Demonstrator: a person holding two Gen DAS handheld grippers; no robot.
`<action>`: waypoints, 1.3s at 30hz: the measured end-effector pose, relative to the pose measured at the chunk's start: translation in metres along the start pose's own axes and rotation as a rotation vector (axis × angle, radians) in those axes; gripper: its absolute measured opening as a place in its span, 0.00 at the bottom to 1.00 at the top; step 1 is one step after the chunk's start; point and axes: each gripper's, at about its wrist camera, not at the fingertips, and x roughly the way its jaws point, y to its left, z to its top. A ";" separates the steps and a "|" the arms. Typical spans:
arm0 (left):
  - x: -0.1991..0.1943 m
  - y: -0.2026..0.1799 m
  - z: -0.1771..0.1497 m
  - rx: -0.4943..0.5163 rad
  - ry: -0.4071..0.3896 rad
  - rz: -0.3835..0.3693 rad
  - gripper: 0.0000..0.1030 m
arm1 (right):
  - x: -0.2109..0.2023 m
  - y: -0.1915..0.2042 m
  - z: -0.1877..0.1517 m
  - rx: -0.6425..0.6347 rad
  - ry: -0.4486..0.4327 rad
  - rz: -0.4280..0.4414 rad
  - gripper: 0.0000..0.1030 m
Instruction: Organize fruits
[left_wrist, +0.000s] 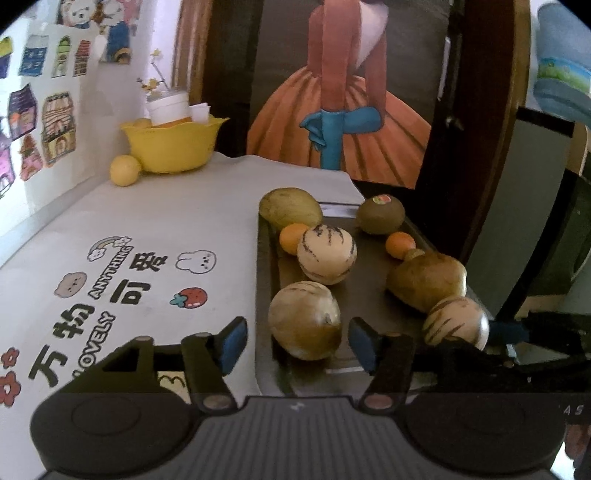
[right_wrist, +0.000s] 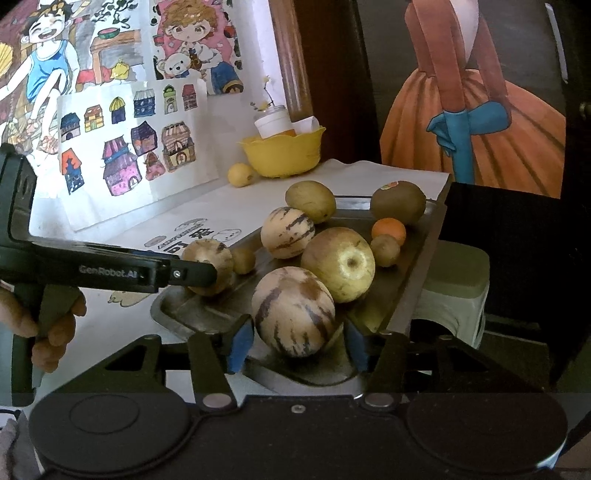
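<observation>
Working from the dark tray (left_wrist: 266, 258), which fills the lower right of the left view, I have two striped melons to deal with. My left gripper (left_wrist: 293, 341) stands open around the pale melon (left_wrist: 304, 319) at the lower middle of that frame, pads clear on both sides, holding nothing. My right gripper (right_wrist: 299, 341) brackets another striped melon (right_wrist: 293, 312) at the lower middle of its view, its pads close beside the fruit yet seemingly not pressing. To do this well I'd centre each round fruit between the pads before squeezing, since either could roll against the yellow apple (right_wrist: 340, 264) just behind. Small oranges (left_wrist: 291, 238) sit further back.
</observation>
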 end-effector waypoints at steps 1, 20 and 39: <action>-0.003 0.001 -0.001 -0.015 -0.010 0.003 0.75 | -0.001 0.001 -0.001 0.007 -0.003 -0.003 0.58; -0.072 0.029 -0.025 -0.186 -0.108 0.113 1.00 | -0.040 0.043 -0.016 0.057 -0.106 -0.082 0.99; -0.133 0.051 -0.076 -0.237 -0.172 0.247 1.00 | -0.070 0.097 -0.031 0.017 -0.152 -0.097 0.99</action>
